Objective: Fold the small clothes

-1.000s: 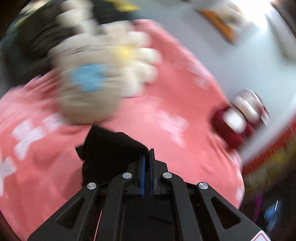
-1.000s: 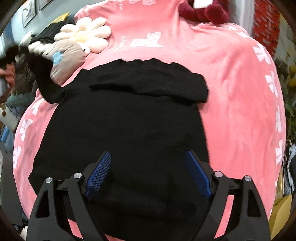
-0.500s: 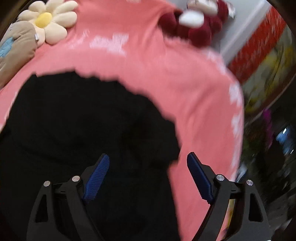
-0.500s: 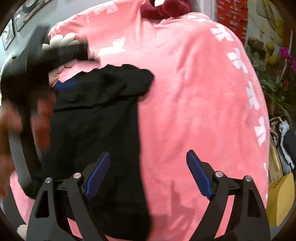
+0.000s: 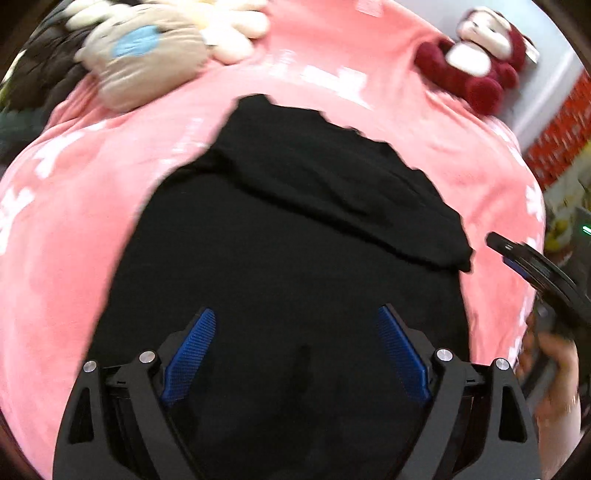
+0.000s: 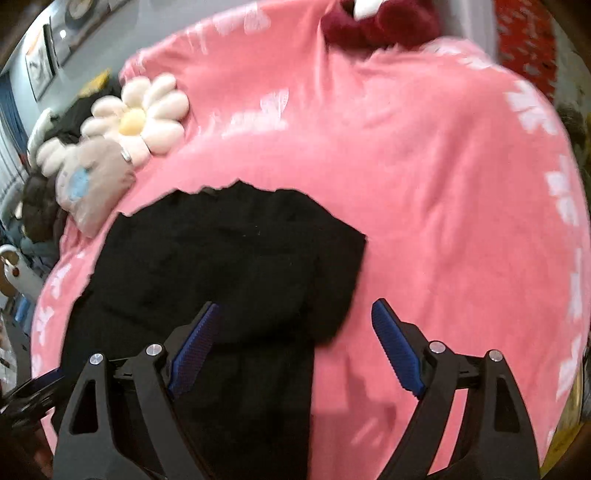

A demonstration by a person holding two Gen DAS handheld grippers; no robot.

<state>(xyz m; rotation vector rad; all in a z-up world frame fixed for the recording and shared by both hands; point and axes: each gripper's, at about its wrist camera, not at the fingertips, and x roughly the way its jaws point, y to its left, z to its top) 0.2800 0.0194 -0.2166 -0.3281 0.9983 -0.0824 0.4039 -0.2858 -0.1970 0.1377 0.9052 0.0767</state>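
I've got the left gripper [image 5: 295, 354] hovering over the black garment [image 5: 288, 266], its blue pads [image 5: 190, 354] spread wide apart after just opening up, nothing pinched between them, only cloth lying below. The garment is spread on the pink blanket [image 5: 66, 236], filling the middle of my left view, with a folded-over flap running from eleven o'clock down toward three o'clock. On my right gripper [image 6: 295, 347] the tongs stand wide apart too and grip nothing; the left pad sits over black cloth, the right pad over bare pink. From this side the garment [image 6: 221, 266] lies centre to seven o'clock, its right edge running down between the fingers. At ten o'clock in the right view I see a daisy-shaped cushion [image 6: 140, 114] beside a beige plush toy [image 6: 88, 184]; at twelve o'clock a dark red plush toy [image 6: 380, 22] rests on the blanket's far edge. In the left view, at four o'clock, the other gripper and a hand [image 5: 554, 373] show, blurred.
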